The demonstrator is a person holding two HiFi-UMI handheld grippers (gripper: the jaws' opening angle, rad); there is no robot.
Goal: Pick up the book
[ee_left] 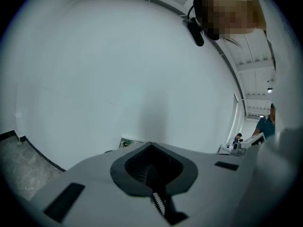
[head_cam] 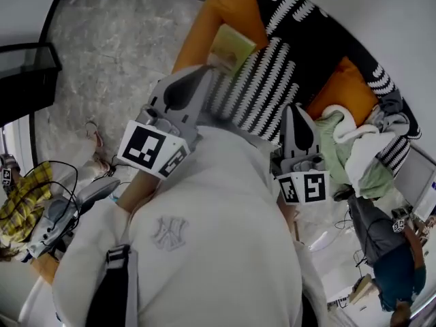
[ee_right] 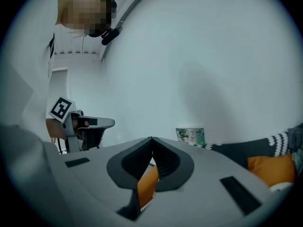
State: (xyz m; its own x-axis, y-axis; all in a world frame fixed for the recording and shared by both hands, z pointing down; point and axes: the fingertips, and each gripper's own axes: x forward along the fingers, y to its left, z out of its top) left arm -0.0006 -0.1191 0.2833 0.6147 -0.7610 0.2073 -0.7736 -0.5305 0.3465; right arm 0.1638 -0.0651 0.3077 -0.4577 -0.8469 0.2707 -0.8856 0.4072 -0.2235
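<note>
Left gripper (head_cam: 206, 70): my grey jaws are pressed together with nothing between them, tips just short of the pale yellow-green book (head_cam: 231, 46). Right gripper (head_cam: 298, 109): jaws likewise closed and empty, well right of the book. The book lies where the orange sofa cushion (head_cam: 204, 26) meets the black-and-white zigzag-striped throw (head_cam: 272, 73). White wall (ee_left: 118, 70) fills both gripper views.

You're in a home-like lounge corner: a sofa (head_cam: 197, 43) with a striped throw (head_cam: 272, 70) and orange cushion (head_cam: 344, 87), clothes (head_cam: 354, 148) heaped on its right, stone-patterned floor (head_cam: 116, 60) at left. Near right, another person (head_cam: 398, 278) crouches among cables.
</note>
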